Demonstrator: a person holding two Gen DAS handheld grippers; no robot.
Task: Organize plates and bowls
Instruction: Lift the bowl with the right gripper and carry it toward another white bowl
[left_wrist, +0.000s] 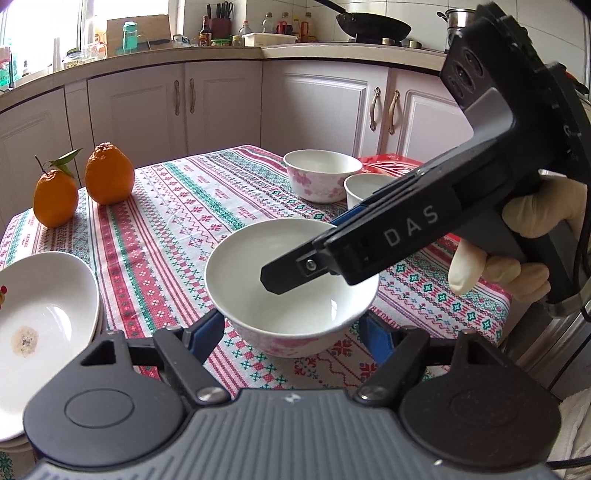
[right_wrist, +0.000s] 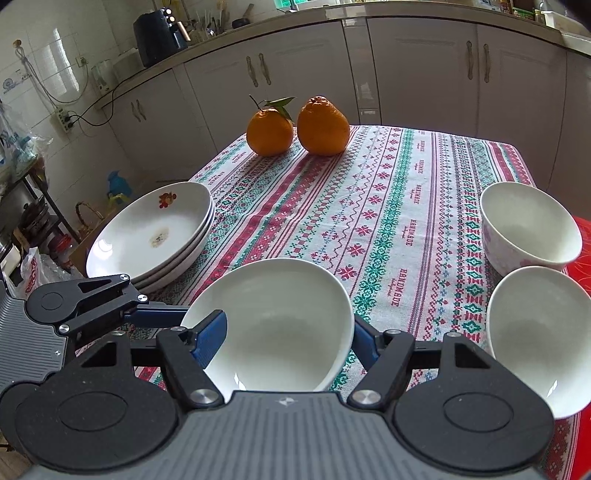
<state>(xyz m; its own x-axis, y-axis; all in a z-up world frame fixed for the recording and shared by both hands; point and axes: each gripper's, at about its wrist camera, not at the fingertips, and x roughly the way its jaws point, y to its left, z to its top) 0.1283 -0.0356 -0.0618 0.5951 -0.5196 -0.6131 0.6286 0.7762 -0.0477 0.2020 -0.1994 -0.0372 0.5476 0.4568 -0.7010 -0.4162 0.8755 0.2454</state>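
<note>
Ok, left wrist view first. Left gripper sits at bottom centre, half spread, with its blue pads on either side of the white bowl, low on the bowl's outer wall. The pads look to be against the wall, but I can't tell whether they press. The bowl is centre frame on the patterned tablecloth. Right gripper comes in from the right edge, held by a gloved hand. One of its fingers is down inside the bowl and clear of the wall, the other is behind the far rim, so it isn't clamped. Two more bowls stand side by side at upper right. A stack of plates is at the left edge, with two oranges above it.

Right wrist view: same bowl, bottom centre. The right gripper's left pad is inside the bowl, and the right pad is outside, just beside the rim. There's a gap across the wall, so it's loose and holding nothing. The left gripper's finger reaches the bowl's left rim from the left edge. Plates are at mid left, oranges at top centre, and the two spare bowls are at the right edge, one behind the other.
</note>
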